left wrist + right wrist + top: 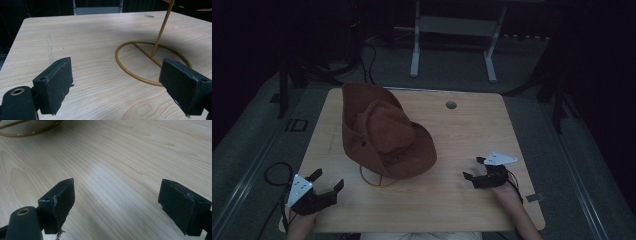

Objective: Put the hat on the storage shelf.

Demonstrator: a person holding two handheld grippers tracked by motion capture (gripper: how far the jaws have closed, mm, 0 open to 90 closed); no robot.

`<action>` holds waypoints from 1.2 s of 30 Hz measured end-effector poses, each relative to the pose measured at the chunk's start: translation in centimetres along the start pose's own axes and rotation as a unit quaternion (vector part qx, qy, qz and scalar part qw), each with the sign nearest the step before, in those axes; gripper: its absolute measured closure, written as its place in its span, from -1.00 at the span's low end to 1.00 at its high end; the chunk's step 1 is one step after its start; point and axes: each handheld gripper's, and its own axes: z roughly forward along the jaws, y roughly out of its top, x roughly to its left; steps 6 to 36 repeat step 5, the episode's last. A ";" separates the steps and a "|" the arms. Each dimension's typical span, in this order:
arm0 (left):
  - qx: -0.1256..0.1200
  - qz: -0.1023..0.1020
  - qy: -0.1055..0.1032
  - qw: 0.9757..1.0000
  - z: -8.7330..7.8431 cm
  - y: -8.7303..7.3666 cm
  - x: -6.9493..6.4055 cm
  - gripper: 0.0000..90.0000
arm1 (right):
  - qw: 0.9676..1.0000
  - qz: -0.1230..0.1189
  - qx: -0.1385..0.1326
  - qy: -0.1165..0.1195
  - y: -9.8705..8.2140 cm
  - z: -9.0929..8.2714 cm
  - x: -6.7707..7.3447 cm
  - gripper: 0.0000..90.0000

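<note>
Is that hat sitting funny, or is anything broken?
The brown hat sits tilted on its gold wire stand, one brim side tipped high toward the table's far edge. Also, the right tool's left pad is frayed at its edge, with loose threads hanging off.

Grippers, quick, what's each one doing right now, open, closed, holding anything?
Left gripper: open, holding nothing, near the hat stand.
Right gripper: open, holding nothing, over bare table.

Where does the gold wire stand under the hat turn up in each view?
High view: the stand's ring peeks out below the brown hat, centre-left.
Left gripper view: ring and upright rod right of centre, between the jaws.
Right gripper view: an arc at top left.
Shared landmark: the wooden table.
</note>
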 end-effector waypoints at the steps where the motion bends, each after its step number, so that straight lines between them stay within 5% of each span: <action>1: 0.000 0.000 0.000 1.000 0.0 0.0 0.0 -0.72 | 1.000 -0.002 0.001 -0.001 0.0 0.0 0.0 -0.70; 36: 0.000 -0.001 -0.001 1.000 0.0 0.0 0.0 -0.72 | 1.000 -0.002 0.000 0.000 -0.1 0.1 0.0 -0.70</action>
